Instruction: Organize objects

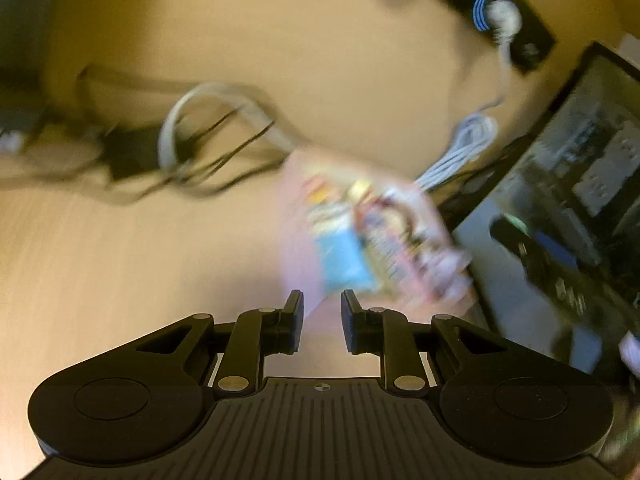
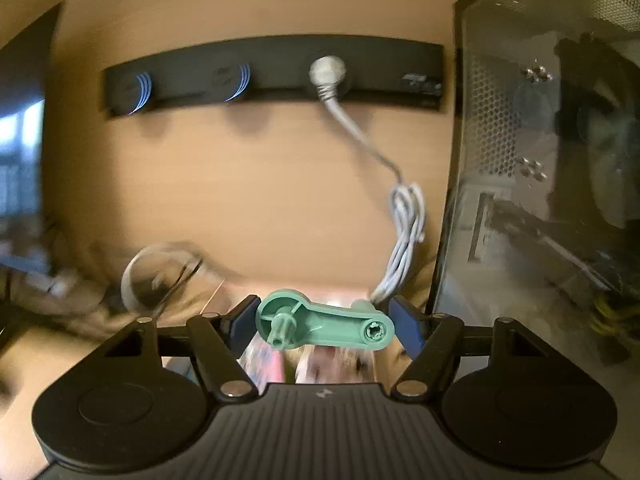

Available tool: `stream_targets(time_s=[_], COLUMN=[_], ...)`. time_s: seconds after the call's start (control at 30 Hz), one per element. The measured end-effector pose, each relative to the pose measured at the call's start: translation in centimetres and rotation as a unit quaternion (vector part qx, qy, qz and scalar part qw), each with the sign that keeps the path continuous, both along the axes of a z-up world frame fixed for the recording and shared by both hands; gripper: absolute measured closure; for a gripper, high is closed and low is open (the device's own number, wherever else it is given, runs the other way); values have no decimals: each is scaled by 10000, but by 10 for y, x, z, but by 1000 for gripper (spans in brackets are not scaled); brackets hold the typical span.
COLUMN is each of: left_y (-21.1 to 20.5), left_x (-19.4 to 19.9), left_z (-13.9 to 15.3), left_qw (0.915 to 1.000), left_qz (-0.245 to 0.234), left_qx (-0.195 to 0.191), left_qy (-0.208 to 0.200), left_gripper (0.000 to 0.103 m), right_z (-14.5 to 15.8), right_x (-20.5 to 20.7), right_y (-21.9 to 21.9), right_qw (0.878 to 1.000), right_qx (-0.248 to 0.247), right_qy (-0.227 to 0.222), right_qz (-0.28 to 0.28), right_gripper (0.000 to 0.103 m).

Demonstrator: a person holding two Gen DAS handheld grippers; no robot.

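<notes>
My right gripper is shut on a green plastic crank handle, held crosswise between the blue pads above the wooden desk. My left gripper is open with a narrow gap and empty, low over the desk. Just ahead of it lies a pink, colourfully printed booklet or package, blurred by motion. The same pink item shows blurred under the right gripper.
A black power strip with a grey plug and bundled grey cable hangs on the back panel. A PC tower with a glass side stands at the right. Tangled dark and grey cables lie at the left.
</notes>
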State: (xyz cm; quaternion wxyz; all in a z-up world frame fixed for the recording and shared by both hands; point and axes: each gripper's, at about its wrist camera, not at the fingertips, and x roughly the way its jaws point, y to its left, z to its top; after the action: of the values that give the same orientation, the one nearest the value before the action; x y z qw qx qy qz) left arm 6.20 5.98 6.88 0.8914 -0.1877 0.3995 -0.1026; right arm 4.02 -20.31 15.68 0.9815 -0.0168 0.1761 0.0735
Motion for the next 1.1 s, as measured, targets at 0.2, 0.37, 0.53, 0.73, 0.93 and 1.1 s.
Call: stream_targets(time_s=[0.2, 0.37, 0.53, 0.73, 0.93, 1.1], left_y=[25, 8, -25, -45, -32, -2], left_x=[-21, -1, 41, 79, 72, 69], left_z=[-28, -19, -10, -29, -31, -34], left_qw=[9987, 9997, 9988, 9925, 9902, 9901], left_qz=[248, -19, -316, -30, 354, 783], left_qx=[-7, -11, 372, 1099, 1238, 1006], left_qy=[452, 245, 60, 535, 545, 586], left_gripper=[81, 81, 81, 64, 46, 26], right_z=[-40, -59, -71, -80, -87, -86], right_x=[5, -27, -35, -25, 2, 22], right_y=[7, 6, 0, -5, -1, 13], right_qw=[9952, 9917, 9878, 9844, 9831, 9817], right_qx=[266, 75, -225, -522, -752, -765], right_qy=[928, 1273, 1539, 1675, 1649, 1740], right_qz=[186, 192, 79, -157, -235, 113], right_gripper=[18, 18, 18, 18, 21, 28])
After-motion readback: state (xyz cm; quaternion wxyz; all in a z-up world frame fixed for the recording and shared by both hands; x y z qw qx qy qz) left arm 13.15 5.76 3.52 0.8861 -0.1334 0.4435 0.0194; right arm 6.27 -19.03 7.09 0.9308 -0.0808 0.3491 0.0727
